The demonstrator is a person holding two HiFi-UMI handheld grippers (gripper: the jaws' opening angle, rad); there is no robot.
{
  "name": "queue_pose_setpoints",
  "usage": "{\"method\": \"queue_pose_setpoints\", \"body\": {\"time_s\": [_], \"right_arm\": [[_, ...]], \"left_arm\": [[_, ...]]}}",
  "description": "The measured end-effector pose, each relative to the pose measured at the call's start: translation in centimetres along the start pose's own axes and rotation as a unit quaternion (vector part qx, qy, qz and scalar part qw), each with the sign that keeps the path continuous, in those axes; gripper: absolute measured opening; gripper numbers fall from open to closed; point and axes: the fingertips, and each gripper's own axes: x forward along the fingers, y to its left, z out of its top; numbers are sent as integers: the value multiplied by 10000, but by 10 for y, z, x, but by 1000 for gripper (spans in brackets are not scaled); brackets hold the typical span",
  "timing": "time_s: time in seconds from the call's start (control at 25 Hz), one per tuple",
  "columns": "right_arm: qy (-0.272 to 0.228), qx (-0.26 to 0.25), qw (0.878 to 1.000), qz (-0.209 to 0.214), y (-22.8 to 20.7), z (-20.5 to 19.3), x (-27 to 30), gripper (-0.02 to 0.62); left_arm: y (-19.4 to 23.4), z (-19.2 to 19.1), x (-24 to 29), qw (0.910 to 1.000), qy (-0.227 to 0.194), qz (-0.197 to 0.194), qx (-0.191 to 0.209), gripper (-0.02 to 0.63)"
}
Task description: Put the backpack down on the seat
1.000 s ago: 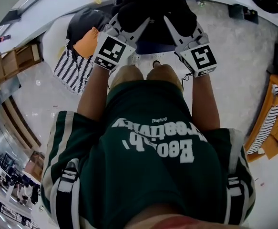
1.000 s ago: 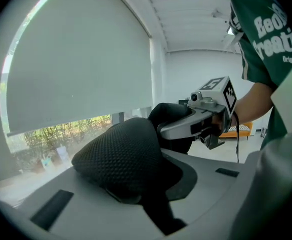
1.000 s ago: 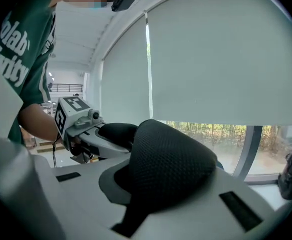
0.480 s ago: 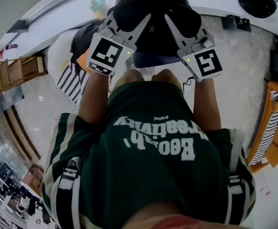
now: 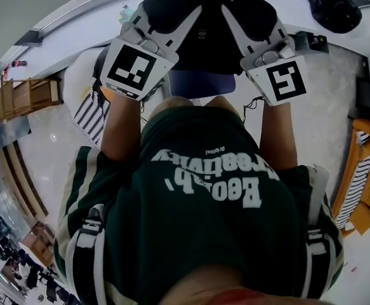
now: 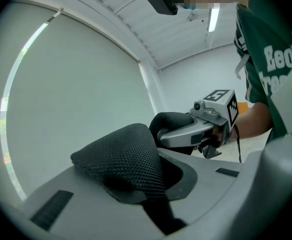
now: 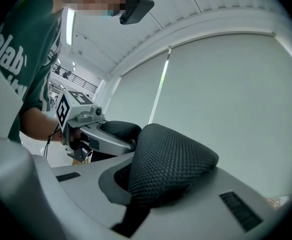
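L gripper (image 5: 192, 14) clenched on mesh strap (image 6: 123, 159); R gripper (image 5: 229, 14) clenched on 2nd strap (image 7: 168, 159). Black backpack (image 5: 205, 46) hangs from both, in front of person, over blue seat (image 5: 200, 82). Can't tell if bag touches seat. Grippers side by side, near each other.

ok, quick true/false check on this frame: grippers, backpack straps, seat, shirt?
1. The left gripper is shut on a black mesh strap of the backpack. True.
2. The right gripper is open and empty. False: it is shut on the other mesh strap.
3. The seat below the backpack is red. False: it is blue.
4. The person's shirt is green with white lettering. True.
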Motion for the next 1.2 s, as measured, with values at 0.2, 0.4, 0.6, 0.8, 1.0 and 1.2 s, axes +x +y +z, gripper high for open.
{"method": "queue_pose_setpoints", "body": {"time_s": [0.2,0.4,0.6,0.8,1.0,1.2], "right_arm": [[-100,-94,9998,171,-10,4,-3,37],[-197,46,9993,327,-15,1,-2,37],[-285,151,9978,584,4,-1,14,37],[-279,236,9938,1047,55,6,45,37],[-426,103,9890,1413,136,35,76,37],[-493,-127,9815,1846,244,64,99,38]], "left_arm": [[3,6,10,9994,-25,209,-280,50],[1,1,15,9981,96,323,-525,51],[8,-13,-5,9955,180,574,-727,51],[23,-30,-64,9919,304,1000,-724,51],[32,-39,-157,9874,384,1416,-589,51],[30,-51,-272,9791,446,1874,-657,51]]}}
